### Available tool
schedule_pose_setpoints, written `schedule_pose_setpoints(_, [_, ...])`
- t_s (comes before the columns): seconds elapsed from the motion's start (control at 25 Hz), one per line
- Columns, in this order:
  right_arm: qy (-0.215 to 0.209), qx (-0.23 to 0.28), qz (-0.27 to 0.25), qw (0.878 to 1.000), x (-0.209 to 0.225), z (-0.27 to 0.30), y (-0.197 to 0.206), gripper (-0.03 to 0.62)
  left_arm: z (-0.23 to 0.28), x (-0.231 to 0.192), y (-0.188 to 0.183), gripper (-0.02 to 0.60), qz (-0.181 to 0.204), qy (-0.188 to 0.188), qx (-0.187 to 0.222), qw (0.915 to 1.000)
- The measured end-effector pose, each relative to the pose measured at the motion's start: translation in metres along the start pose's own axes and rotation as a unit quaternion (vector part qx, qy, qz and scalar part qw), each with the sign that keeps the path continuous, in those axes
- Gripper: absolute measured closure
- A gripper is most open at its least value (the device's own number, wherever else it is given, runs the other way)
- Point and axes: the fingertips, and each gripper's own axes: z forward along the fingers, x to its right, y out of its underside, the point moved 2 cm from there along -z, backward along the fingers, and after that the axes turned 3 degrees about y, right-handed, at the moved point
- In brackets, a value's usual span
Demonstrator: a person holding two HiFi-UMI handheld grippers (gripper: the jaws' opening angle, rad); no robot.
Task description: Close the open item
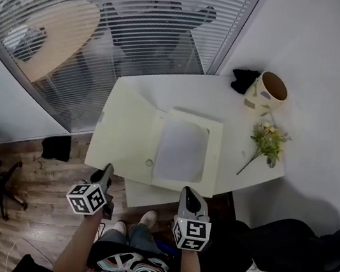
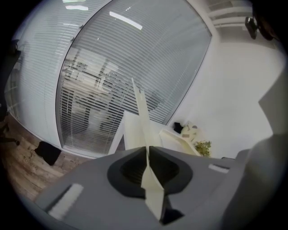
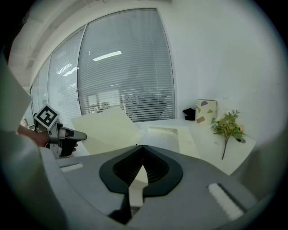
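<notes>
A pale yellow folder (image 1: 125, 132) lies open on the white table (image 1: 243, 164), with a white sheet (image 1: 182, 148) in its right half. My left gripper (image 1: 108, 171) is at the front edge of the left cover. In the left gripper view it (image 2: 147, 148) is shut on that cover (image 2: 143, 119), which runs edge-on between the jaws and stands up beyond them. My right gripper (image 1: 188, 194) is at the front edge of the folder's right half. Its jaws (image 3: 143, 147) meet at the tips. A pale strip shows in the gap behind them; I cannot tell if it is held.
A patterned cup (image 1: 269, 90) and a black object (image 1: 244, 80) stand at the table's far right corner. A flower sprig (image 1: 266, 140) lies near the right edge. Glass with blinds (image 1: 143, 24) runs behind the table. The person's legs are under the front edge.
</notes>
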Motion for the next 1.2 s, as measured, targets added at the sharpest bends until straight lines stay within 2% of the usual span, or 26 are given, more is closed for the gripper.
schedule_pose_setpoints(0.56, [0.008,-0.001,-0.003,1.0,0.026,0.004,0.003,0.595,0.001,-0.004,-0.015,0.506,0.008,-0.023,0.018,0.9995])
schedule_pose_setpoints(0.92, [0.025,-0.037,-0.025,0.999,0.06,0.012,0.022,0.595,0.001,-0.003,-0.021,0.508,0.014,-0.031,0.031,0.999])
schedule_pose_setpoints(1.2, [0.028,-0.059,-0.011,0.998,0.073,0.014,0.036,0.595,0.004,-0.001,-0.03,0.509,0.022,-0.029,0.035,0.9987])
